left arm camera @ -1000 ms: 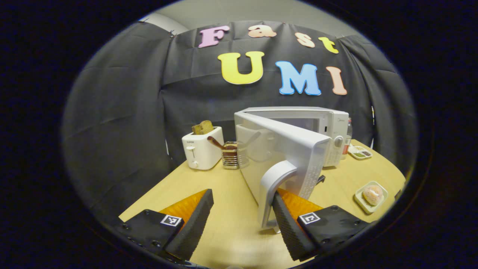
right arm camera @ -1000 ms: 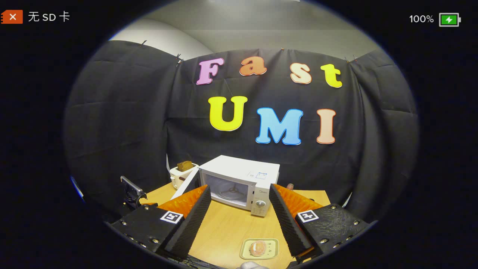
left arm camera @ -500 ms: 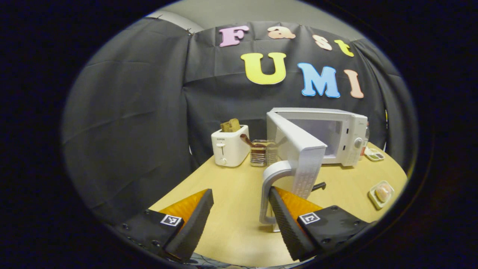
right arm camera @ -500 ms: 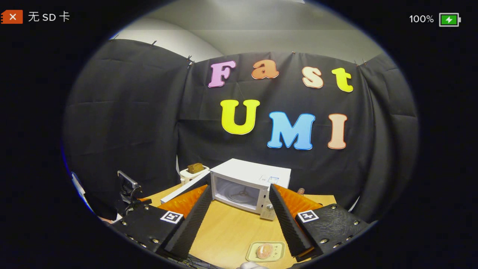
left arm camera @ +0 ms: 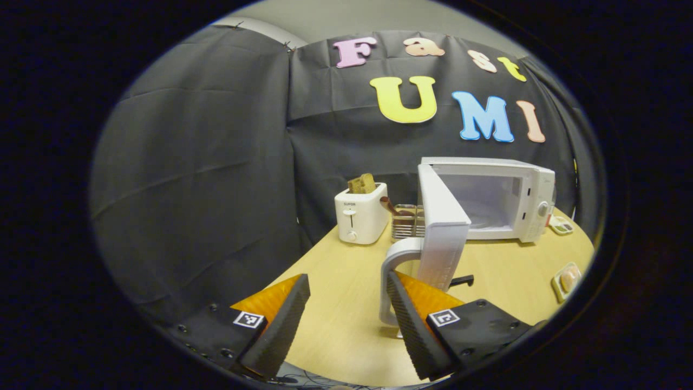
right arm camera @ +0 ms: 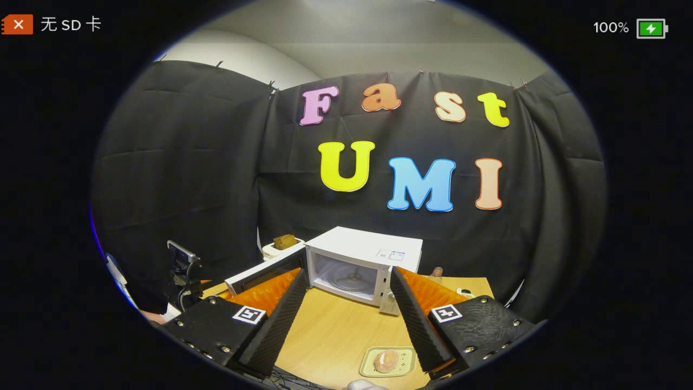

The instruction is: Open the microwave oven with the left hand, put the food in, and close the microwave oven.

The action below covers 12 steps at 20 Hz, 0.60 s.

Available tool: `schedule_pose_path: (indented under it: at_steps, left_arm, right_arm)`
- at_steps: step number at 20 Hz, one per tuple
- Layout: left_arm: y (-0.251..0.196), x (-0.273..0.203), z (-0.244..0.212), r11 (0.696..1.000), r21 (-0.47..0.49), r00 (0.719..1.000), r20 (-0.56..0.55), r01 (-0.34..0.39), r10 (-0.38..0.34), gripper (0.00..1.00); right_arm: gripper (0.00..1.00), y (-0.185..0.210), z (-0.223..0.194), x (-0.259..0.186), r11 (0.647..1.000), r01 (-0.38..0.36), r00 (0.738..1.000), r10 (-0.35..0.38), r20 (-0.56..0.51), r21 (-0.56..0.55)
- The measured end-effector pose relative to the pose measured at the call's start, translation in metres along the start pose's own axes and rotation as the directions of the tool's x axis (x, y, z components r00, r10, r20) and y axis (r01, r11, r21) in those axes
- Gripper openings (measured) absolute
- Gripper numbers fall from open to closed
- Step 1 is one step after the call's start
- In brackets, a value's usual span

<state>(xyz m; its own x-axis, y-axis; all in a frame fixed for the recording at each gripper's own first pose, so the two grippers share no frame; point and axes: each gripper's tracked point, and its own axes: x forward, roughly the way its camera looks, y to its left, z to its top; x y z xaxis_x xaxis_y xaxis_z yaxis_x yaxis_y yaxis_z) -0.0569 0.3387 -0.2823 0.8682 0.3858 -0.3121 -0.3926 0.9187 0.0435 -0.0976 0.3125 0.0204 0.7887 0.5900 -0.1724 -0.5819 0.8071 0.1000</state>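
The microwave oven (left arm camera: 498, 197) stood at the rear of the tabletop (left arm camera: 335, 303) with its door (left arm camera: 441, 216) swung wide open, exposing the cavity; in the right gripper view the turntable was visible inside the microwave oven (right arm camera: 363, 265). In the left gripper view the left claw (left arm camera: 346, 319) was spread wide, grasping nothing. Its right finger (left arm camera: 411, 325) sat just behind the door handle (left arm camera: 391, 281), at or near contact; the other finger was well apart from it. The right claw (right arm camera: 346, 319) was likewise released and empty, held above the tabletop (right arm camera: 330, 336) facing the oven. The food (right arm camera: 387, 360), a round pastry on a small pale tray (right arm camera: 373, 368), lay on the tabletop in front of the oven, between the right claw's fingers as framed but below them, untouched. In the left gripper view the same tray (left arm camera: 557, 284) lay at the far right edge. A white toaster (left arm camera: 361, 214) holding bread stood left of the oven, a utensil rack (left arm camera: 406, 222) between them.
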Motion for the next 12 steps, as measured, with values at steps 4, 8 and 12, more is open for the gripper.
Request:
schedule_pose_path:
  at_steps: [4, 8, 12]
  left_arm:
    - [-0.006, -0.021, 0.018, 1.000, -0.003, 1.000, 0.031, 0.007, -0.007, 0.95]
    - [-0.027, -0.063, 0.054, 0.998, -0.011, 0.994, 0.095, 0.055, -0.054, 0.94]
    - [-0.060, -0.105, 0.121, 0.993, 0.030, 0.974, 0.189, 0.118, -0.121, 0.94]
  right_arm:
    - [0.96, -0.009, -0.012, 0.003, 1.000, 0.013, 1.000, -0.013, 0.003, -0.024]
    - [0.95, -0.039, -0.083, 0.003, 0.995, 0.076, 0.991, -0.082, -0.103, -0.066]
    - [0.96, -0.066, -0.171, -0.002, 0.992, 0.110, 0.959, -0.122, -0.257, -0.060]
